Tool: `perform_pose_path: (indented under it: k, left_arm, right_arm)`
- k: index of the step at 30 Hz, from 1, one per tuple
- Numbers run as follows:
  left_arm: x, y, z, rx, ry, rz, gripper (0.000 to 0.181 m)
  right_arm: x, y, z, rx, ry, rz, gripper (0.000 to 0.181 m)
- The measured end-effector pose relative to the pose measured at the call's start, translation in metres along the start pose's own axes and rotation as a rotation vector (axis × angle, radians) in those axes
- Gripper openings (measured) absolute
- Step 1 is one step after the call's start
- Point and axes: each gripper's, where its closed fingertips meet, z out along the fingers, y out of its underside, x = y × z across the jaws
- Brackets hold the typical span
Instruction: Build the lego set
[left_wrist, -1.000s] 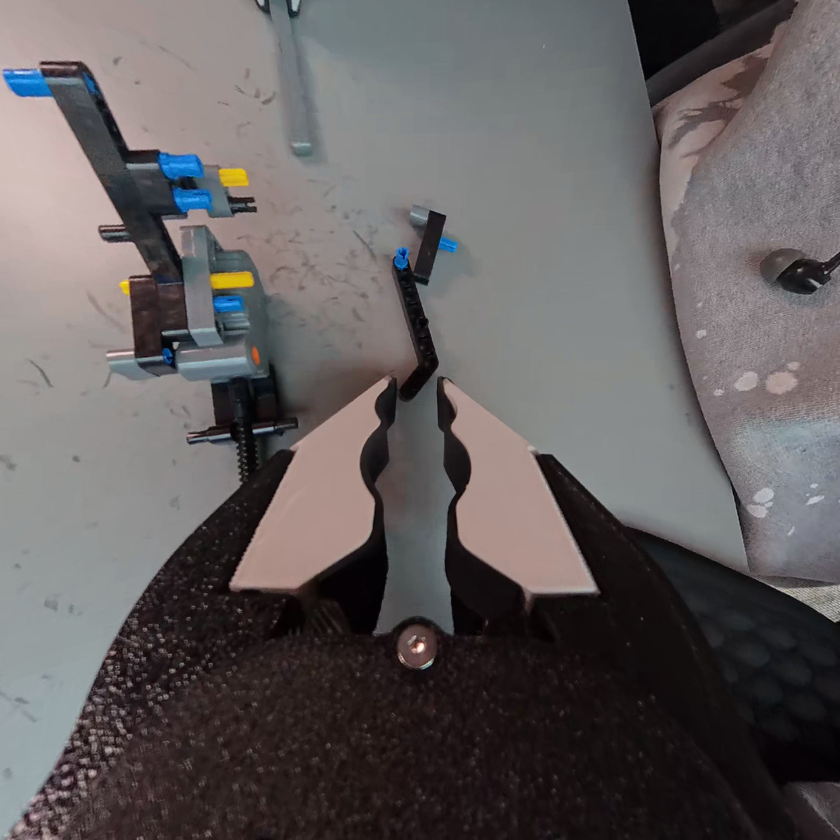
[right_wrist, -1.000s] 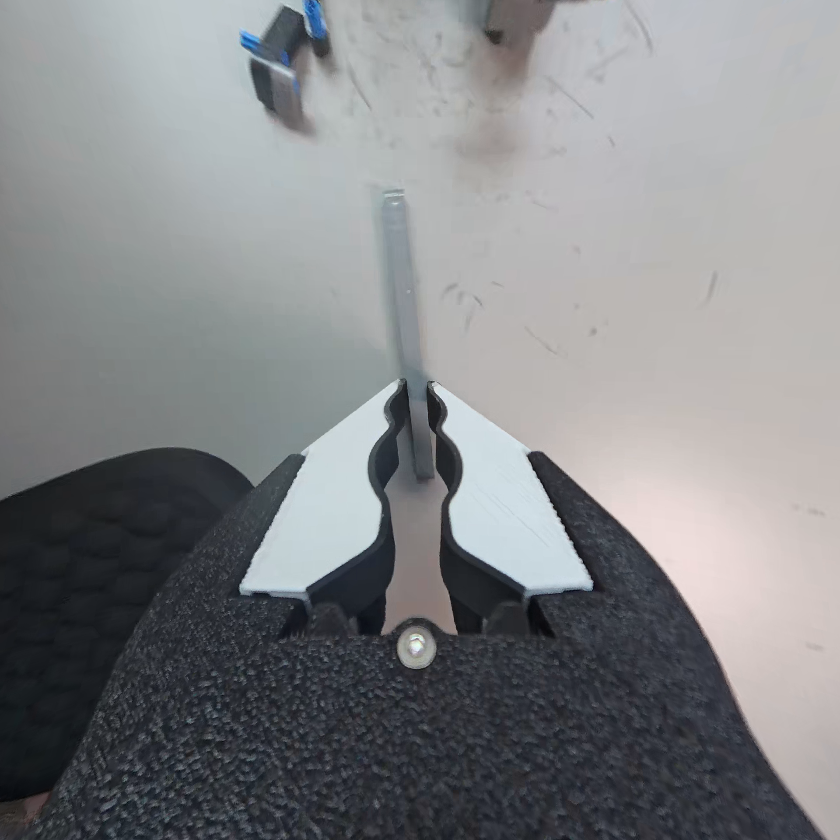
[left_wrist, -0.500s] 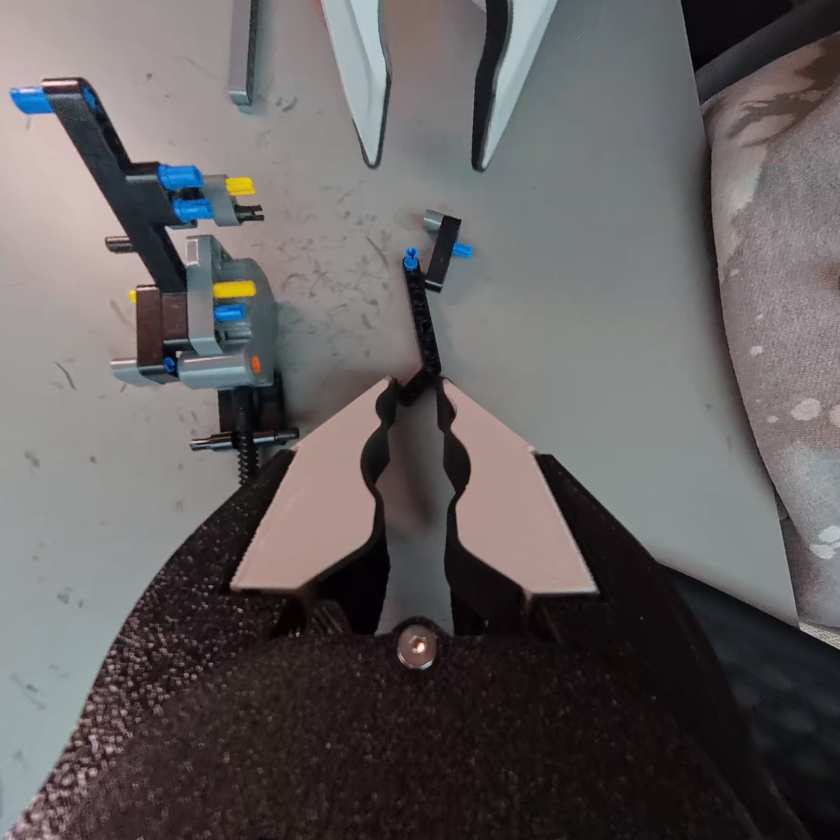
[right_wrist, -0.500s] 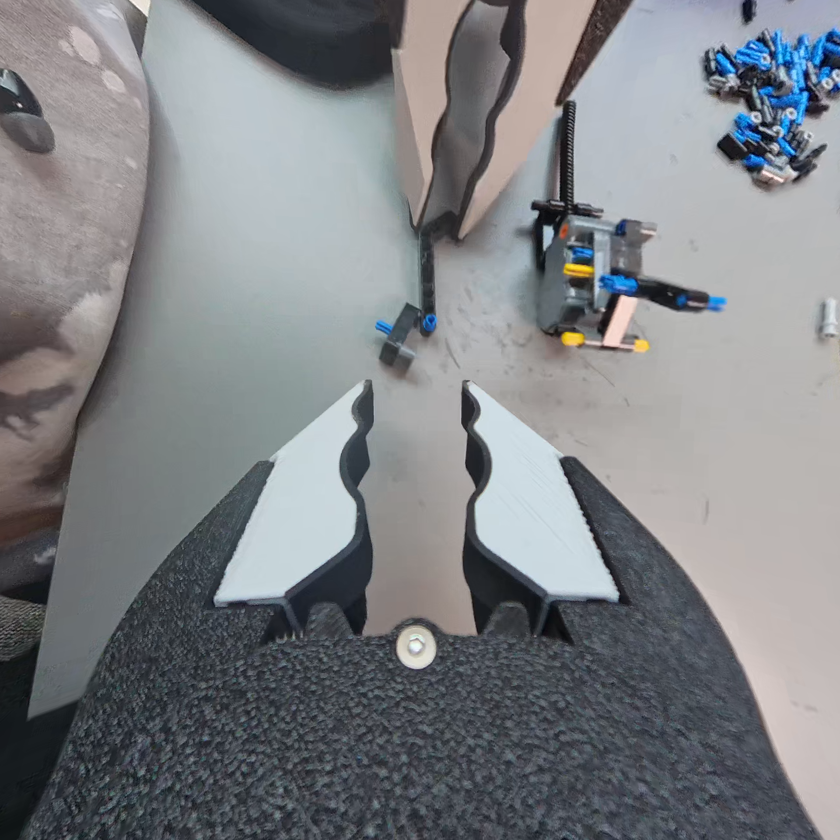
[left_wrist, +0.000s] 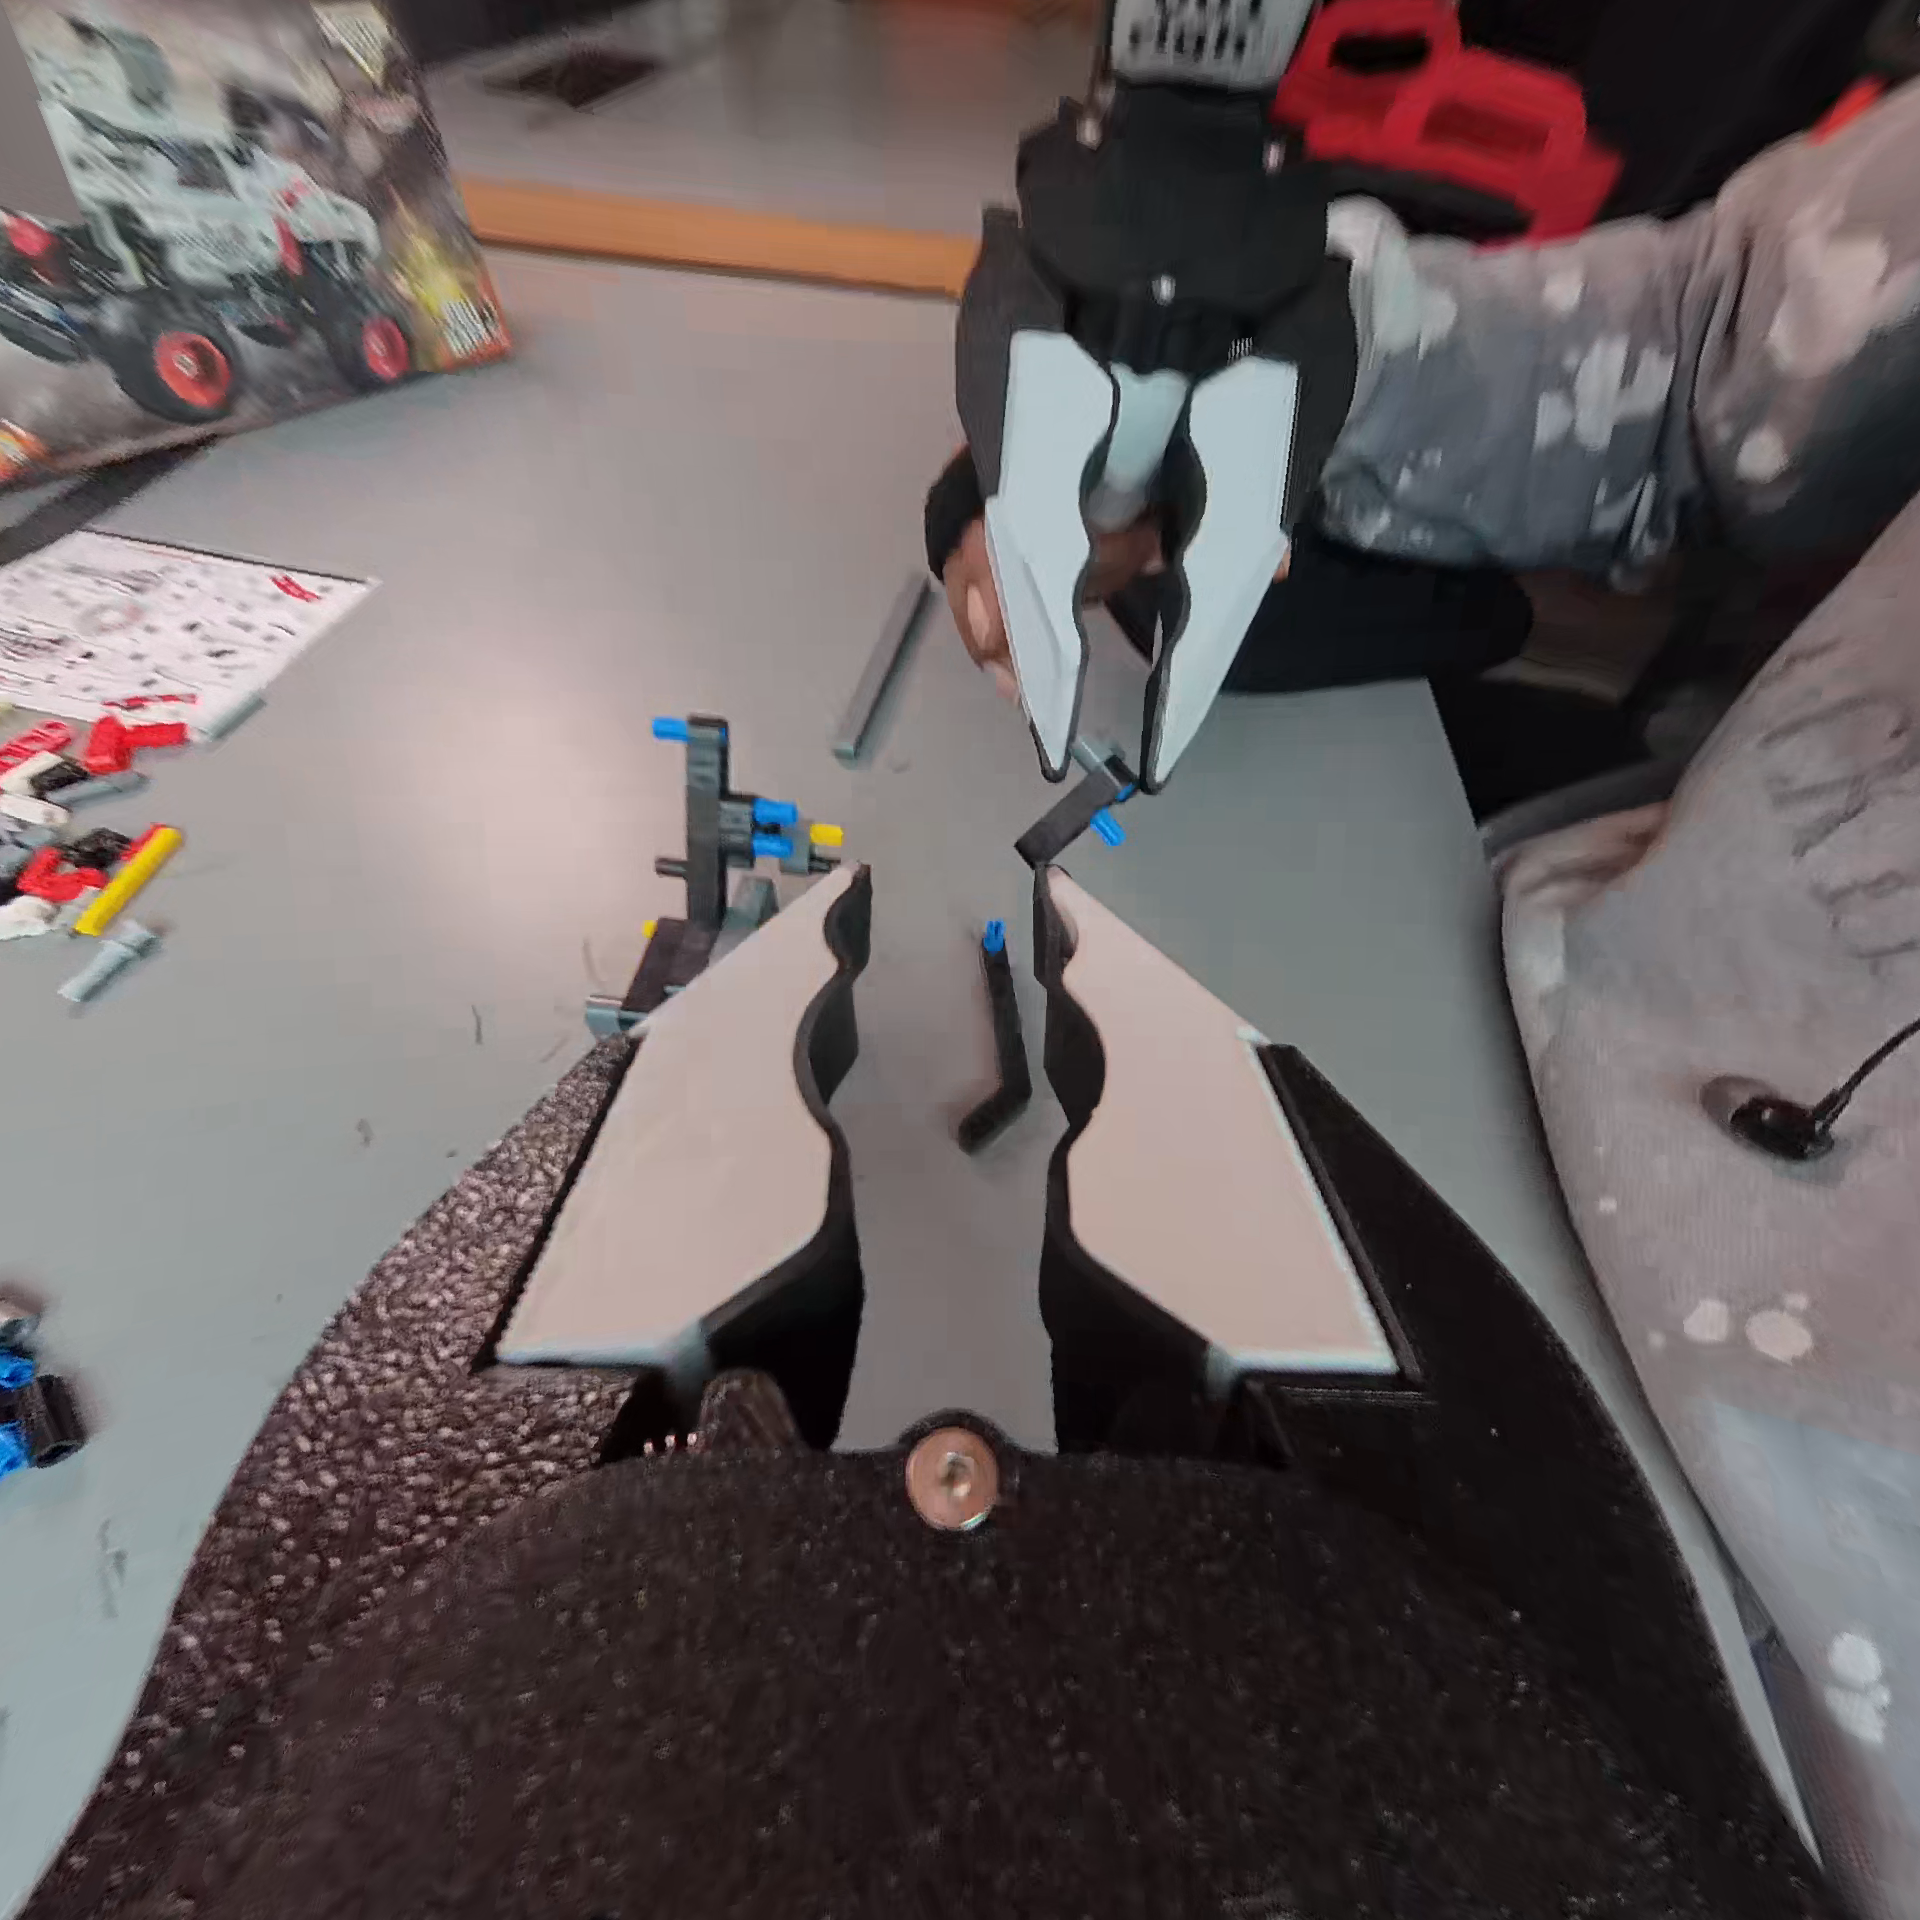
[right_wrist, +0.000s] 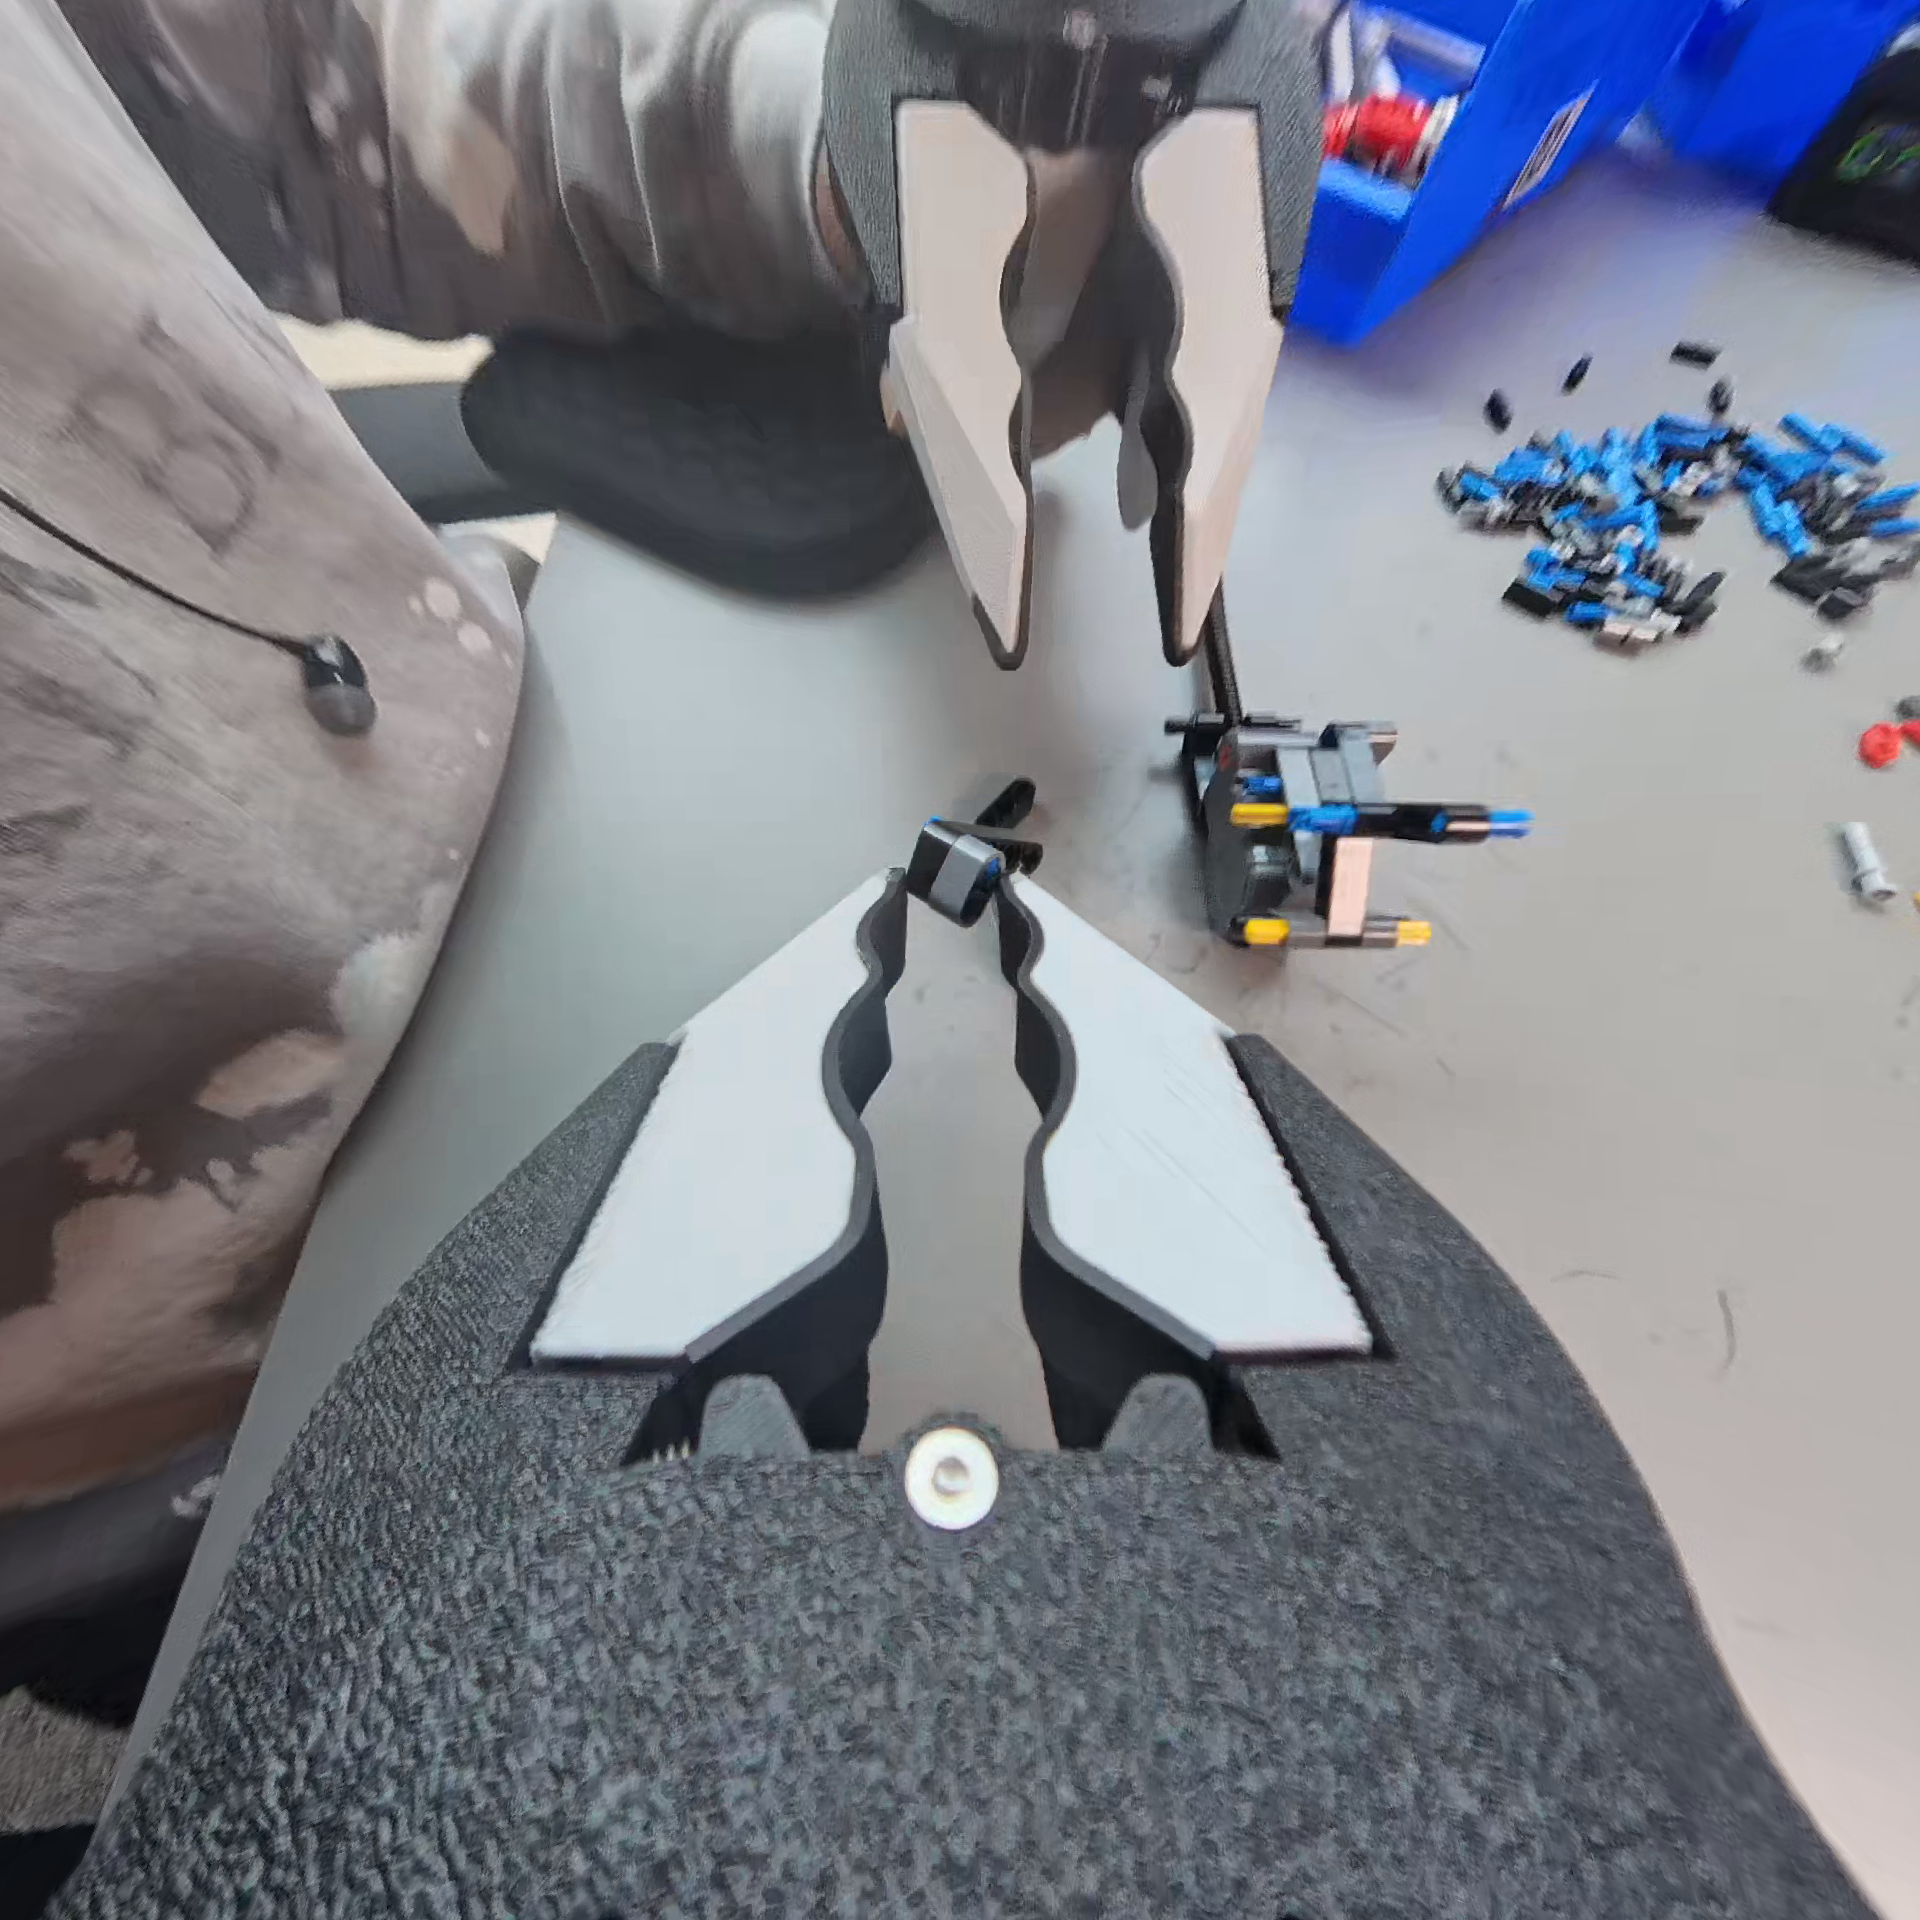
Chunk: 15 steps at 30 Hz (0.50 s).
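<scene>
My left gripper (left_wrist: 951, 883) is open and empty, above a black angled beam (left_wrist: 1003, 1029) that lies on the grey table with a blue pin at its far end. My right gripper (right_wrist: 948, 883) is shut on a small black-and-grey connector piece (right_wrist: 956, 883) with a blue pin. In the left wrist view this piece (left_wrist: 1075, 816) hangs from the right gripper (left_wrist: 1101, 774) just beyond my left fingertips. The black beam (right_wrist: 1006, 816) shows partly behind the piece. The partly built assembly (left_wrist: 727, 852) stands to the left and also shows in the right wrist view (right_wrist: 1309, 842).
A long grey beam (left_wrist: 883, 665) lies farther back. The set's box (left_wrist: 208, 208), an instruction sheet (left_wrist: 135, 623) and loose red, white and yellow parts (left_wrist: 83, 842) are at left. A pile of blue and black pins (right_wrist: 1683, 520) and a blue bin (right_wrist: 1507, 156) are at right. A person's grey mottled clothing (left_wrist: 1714, 1039) borders the table edge. There is about 6 cm between the tips of the two grippers.
My right gripper let go of the long grey beam, moved to the small connector piece and shut on it. My left gripper opened wider, leaving the black beam on the table.
</scene>
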Motion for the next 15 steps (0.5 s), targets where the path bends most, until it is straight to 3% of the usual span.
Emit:
perform_pose_path:
  k: [1, 4, 6, 10, 15]
  left_arm:
    - [-0.002, -0.012, -0.005, 0.076, -0.021, -0.027, 0.032]
    - [-0.008, -0.043, -0.023, 0.280, -0.054, -0.111, 0.038]
    - [-0.007, -0.051, -0.028, 0.337, -0.052, -0.152, 0.041]
    - [0.007, -0.035, -0.010, 0.236, 0.022, -0.198, 0.032]
    - [0.025, -0.022, 0.011, 0.120, 0.097, -0.175, 0.036]
  right_arm:
    - [0.001, -0.009, -0.004, 0.067, -0.009, 0.015, 0.017]
    - [-0.001, -0.028, -0.010, 0.212, -0.056, 0.063, 0.016]
    - [0.000, -0.036, -0.013, 0.286, -0.073, 0.089, 0.013]
    - [0.001, -0.031, -0.007, 0.283, -0.071, 0.098, 0.012]
    - [-0.003, -0.039, -0.007, 0.319, -0.066, 0.054, 0.009]
